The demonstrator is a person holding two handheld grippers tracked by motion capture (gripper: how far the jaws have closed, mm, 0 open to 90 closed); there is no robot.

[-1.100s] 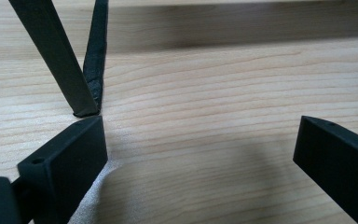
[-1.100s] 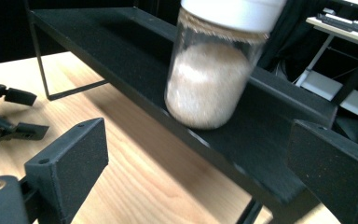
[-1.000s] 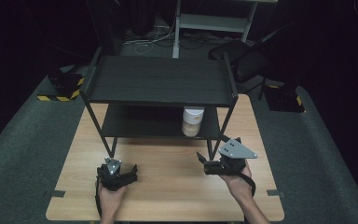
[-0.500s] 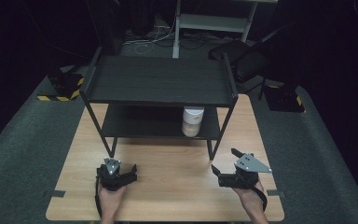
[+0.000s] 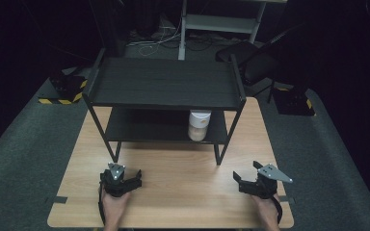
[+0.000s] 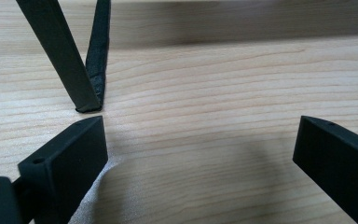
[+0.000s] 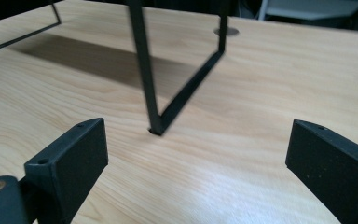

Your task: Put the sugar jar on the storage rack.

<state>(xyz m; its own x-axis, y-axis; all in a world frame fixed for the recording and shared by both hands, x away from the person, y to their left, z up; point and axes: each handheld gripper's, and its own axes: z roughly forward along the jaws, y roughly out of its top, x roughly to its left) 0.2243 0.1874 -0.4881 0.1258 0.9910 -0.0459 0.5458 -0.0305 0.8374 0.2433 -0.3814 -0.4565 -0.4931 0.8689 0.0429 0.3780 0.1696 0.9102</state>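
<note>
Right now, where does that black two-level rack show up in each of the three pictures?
High view: the black rack stands mid-table, a white jar on its lower shelf.
Left gripper view: one rack leg foot lands on the wood upper left, just above the left claw.
Right gripper view: a rack leg and base bar meet near centre, beyond the right claw.
Shared landmark: the wooden tabletop.

Light falls from above onto the pale wooden table (image 5: 173,192); surroundings beyond it dark. Black two-tier metal shelf rack (image 5: 166,84) casts soft shadows beneath. Gripper views sharp, slightly blurred farther off.
</note>
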